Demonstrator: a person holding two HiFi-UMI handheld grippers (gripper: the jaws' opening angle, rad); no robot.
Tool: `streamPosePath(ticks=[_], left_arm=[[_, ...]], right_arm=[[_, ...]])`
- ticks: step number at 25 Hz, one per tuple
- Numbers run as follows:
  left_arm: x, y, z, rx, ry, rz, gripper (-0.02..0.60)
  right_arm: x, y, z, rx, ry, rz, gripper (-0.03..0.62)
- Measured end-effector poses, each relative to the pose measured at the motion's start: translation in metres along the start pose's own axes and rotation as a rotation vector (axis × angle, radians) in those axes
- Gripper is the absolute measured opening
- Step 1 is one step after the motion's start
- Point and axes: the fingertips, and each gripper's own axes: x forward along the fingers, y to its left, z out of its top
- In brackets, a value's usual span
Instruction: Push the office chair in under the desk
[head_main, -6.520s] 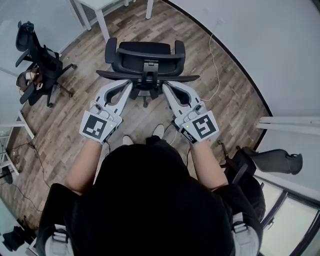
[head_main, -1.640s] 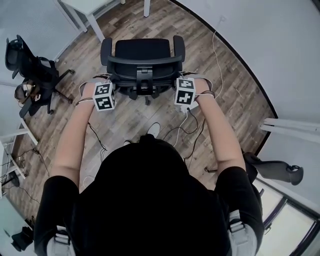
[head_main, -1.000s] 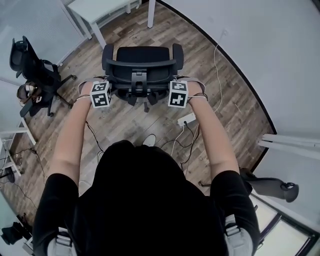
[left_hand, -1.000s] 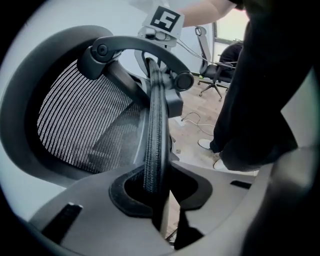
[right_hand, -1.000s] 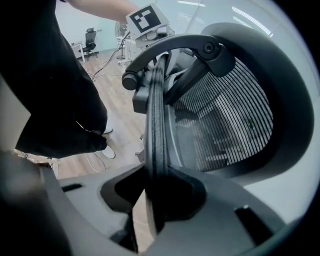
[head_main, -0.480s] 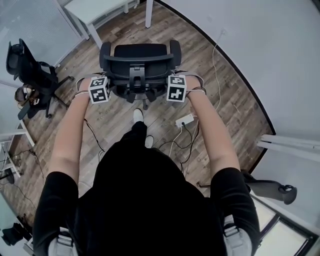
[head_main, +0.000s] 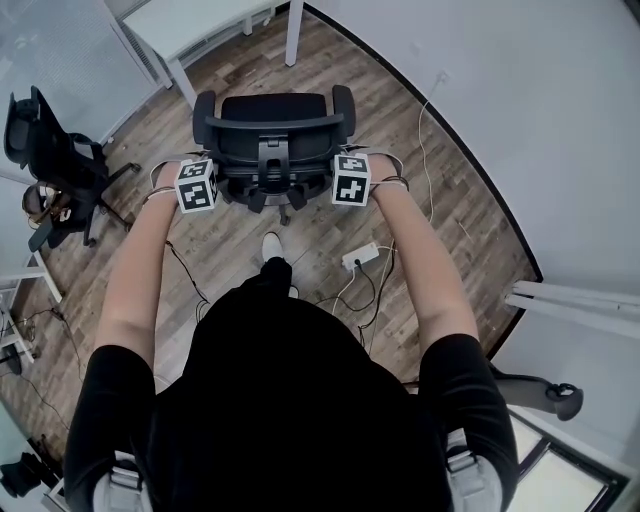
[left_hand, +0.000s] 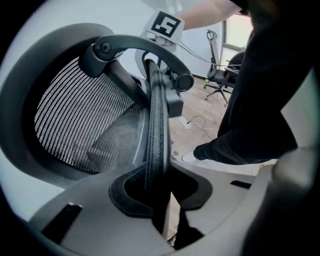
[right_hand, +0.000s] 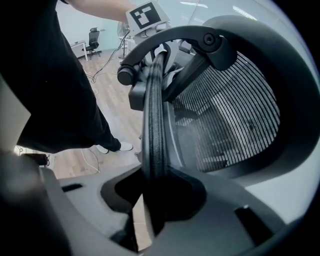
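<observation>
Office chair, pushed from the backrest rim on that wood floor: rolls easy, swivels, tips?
Probably rolls easily: the office chair sits on a spoked base over smooth wood floor. Swivel seems unlikely, since the left gripper and right gripper clamp opposite sides of the backrest rim. The mesh likely flexes, and so high a grip may recline the back first.

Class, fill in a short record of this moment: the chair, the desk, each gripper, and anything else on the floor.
chair: black office chair, seat towards the desk, not yet under it
desk: white desk at the top of the head view, with bare floor between it and the chair
left gripper: left gripper, jaws closed on the backrest edge
right gripper: right gripper, jaws closed on the backrest's other edge
floor: white power strip with cables, behind the chair
also: second chair, standing apart at the left
</observation>
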Motion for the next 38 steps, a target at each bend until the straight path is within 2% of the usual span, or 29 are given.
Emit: streamPosePath(ticks=[4,11,23,29,33,38], left_arm=[[0.006,0.02,0.005,-0.019,-0.007,-0.002,0.075],[0.017,0.062,0.003,-0.027,-0.018,0.008,0.075],[0.03,0.152,-0.032,-0.021,-0.015,0.021,0.075],[0.038,0.177,-0.038,-0.008,-0.002,0.051,0.074],[0.044,0.178,-0.039,-0.011,0.007,0.07,0.072],[0.05,0.226,-0.045,-0.035,0.021,0.083,0.069]], right_arm=[[0.007,-0.025,-0.012,-0.024,0.003,-0.022,0.103],[0.019,-0.072,-0.022,-0.031,0.023,0.01,0.103],[0.048,-0.164,-0.01,-0.027,0.026,0.012,0.102],[0.058,-0.188,-0.012,-0.039,0.013,-0.03,0.101],[0.066,-0.192,-0.014,-0.054,0.012,-0.038,0.1],[0.073,-0.245,-0.019,-0.085,-0.004,-0.022,0.1]])
